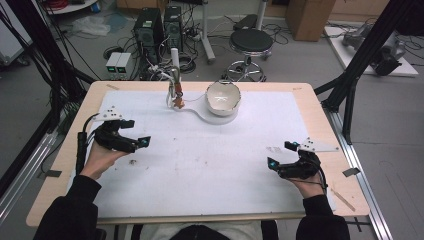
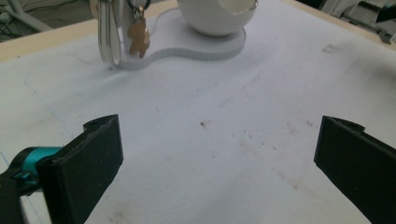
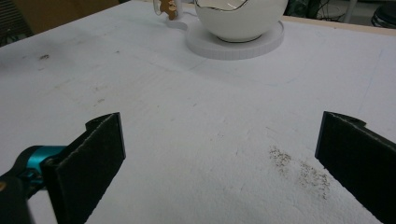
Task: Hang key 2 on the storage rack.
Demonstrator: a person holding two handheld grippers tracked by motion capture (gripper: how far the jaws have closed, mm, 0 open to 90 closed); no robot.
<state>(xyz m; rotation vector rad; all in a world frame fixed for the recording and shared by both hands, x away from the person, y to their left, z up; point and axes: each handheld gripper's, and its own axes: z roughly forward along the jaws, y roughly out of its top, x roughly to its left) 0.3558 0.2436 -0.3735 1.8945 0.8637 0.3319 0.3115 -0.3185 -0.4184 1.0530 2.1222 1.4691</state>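
A white bowl sits on a flat white base at the back middle of the table. To its left a small brown figure-shaped charm hangs from a thin stand with metal keys beside it. In the left gripper view the charm, the keys and the bowl lie far ahead. My left gripper rests open at the left of the white sheet, holding nothing. At the right my right gripper is open and holds nothing. The bowl is far ahead in the right gripper view.
A white sheet covers most of the wooden table. Small dark specks lie on it near the right gripper. Behind the table stand a black stool, computer towers and cables. Black frame posts rise on both sides.
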